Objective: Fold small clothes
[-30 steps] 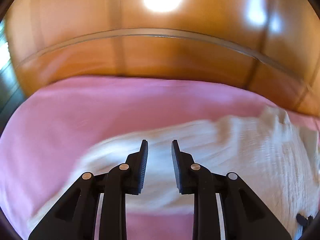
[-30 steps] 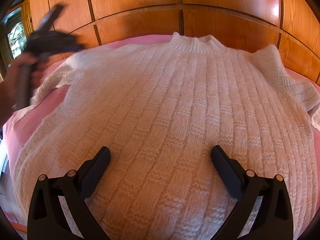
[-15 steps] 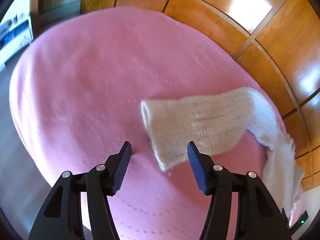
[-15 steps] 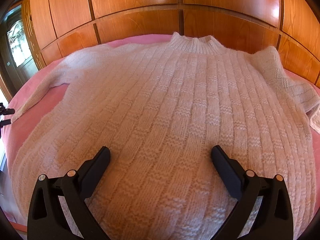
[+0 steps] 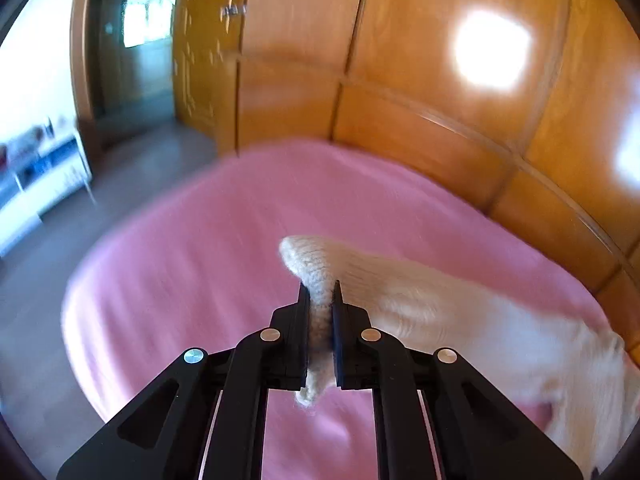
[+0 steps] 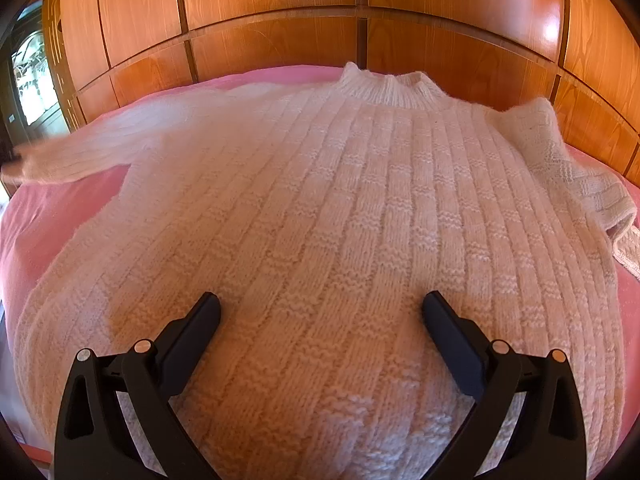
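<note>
Where sweater [image 6: 328, 216] sprawls — pink bedspread [image 5: 208, 248], glossy wood-panelled wall [image 6: 272, 4] behind.

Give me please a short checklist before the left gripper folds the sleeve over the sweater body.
1. Left gripper shut on the sleeve cuff: ok.
2. Sleeve lifted off the pink bed cover: ok.
3. Sweater body lies flat, front up: ok.
4. Right gripper open above the body, holding nothing: ok.
5. Other sleeve laid out straight: not ok, it is bunched at the edge.
6. Firmness of the grip on the cuff: cannot tell, the picture is blurred.
</note>
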The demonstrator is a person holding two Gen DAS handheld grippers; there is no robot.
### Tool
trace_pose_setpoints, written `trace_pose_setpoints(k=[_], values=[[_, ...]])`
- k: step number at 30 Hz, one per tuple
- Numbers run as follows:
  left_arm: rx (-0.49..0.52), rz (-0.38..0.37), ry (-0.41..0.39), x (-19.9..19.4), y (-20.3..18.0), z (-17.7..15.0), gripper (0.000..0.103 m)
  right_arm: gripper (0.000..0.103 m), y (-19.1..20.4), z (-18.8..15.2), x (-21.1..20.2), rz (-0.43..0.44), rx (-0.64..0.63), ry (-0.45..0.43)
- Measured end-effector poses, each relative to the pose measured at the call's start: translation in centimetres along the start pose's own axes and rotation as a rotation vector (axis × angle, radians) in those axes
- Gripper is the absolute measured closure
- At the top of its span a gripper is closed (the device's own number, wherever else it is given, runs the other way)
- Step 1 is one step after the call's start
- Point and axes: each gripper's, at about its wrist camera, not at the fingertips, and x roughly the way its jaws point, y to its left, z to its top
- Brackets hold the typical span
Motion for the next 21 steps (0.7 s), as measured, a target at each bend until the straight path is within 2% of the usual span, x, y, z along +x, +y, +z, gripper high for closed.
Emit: trace_pose_setpoints(k=[2,4,7,8,9,11,13,14,16,18,20,21], values=[[0.066,0.040,0.054,1.7,-0.4,1.3,0.095,0.002,0.0,0.0,0.0,0.001,0.000,0.000],[0.174,0.131,0.086,3.6,-1.8,0.8,0.095,0.002,0.0,0.0,0.0,0.002,0.001,0.000],[0.255,0.228,0.179,6.9,-1.8,-2.4,0.092,0.002,-0.1,0.0,0.0,0.005,0.002,0.001],[0.271,0.278,0.250,8.6,-1.8,-3.8,0.091,0.002,-0.1,0.0,-0.1,0.006,0.002,0.001],[0.278,0.319,0.277,9.2,-1.6,-4.9,0.091,0.002,-0.2,0.0,-0.1,0.006,0.002,0.000],[0.271,0.399,0.261,9.0,-0.6,-6.3,0.091,0.002,-0.2,0.0,-0.1,0.009,0.004,0.001],[0.187,0.468,0.226,7.4,0.4,-6.4,0.091,0.002,-0.3,0.0,-0.1,0.009,0.004,0.001],[0.139,0.458,0.204,6.5,0.6,-6.2,0.091,0.002,-0.3,0.0,-0.1,0.009,0.004,0.001],[0.091,0.328,0.133,3.6,-0.7,-6.4,0.089,0.002,-0.2,0.0,-0.1,0.009,0.004,0.001],[0.118,0.177,0.095,1.2,-3.7,-7.6,0.066,0.002,-0.3,0.0,-0.1,0.007,0.003,0.001],[0.147,0.008,0.071,-1.2,-7.1,-9.4,0.055,0.002,-0.4,0.1,-0.1,0.009,0.004,0.003],[0.176,-0.098,0.067,-2.6,-9.7,-10.7,0.055,0.002,-0.5,0.1,-0.1,0.009,0.006,0.006]])
